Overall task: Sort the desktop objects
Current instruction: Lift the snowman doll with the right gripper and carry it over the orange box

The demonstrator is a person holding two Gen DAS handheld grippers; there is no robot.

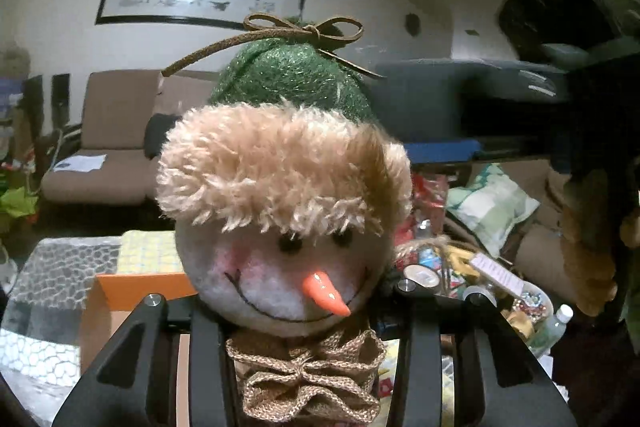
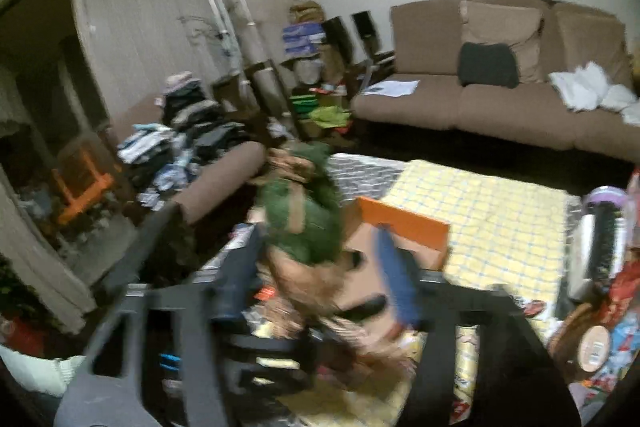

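Note:
A snowman doll (image 1: 280,227) with a green hat, beige fur trim, an orange nose and a burlap bow fills the left wrist view. My left gripper (image 1: 308,323) is shut on the snowman doll at its neck, one black finger on each side of the bow, and holds it upright above the table. In the blurred right wrist view the doll's green hat (image 2: 308,227) shows from behind, just ahead of my right gripper (image 2: 316,243). Its blue-padded fingers (image 2: 394,279) stand wide apart, open and not pressing on the doll. One of its fingers (image 1: 440,151) shows behind the doll.
An open orange box (image 2: 404,223) lies on a yellow checked cloth (image 2: 500,227) below the doll. Trinkets and packets (image 1: 460,267), a water bottle (image 1: 556,327) and a hair brush (image 2: 604,247) crowd the right side. A brown sofa (image 2: 480,107) stands behind.

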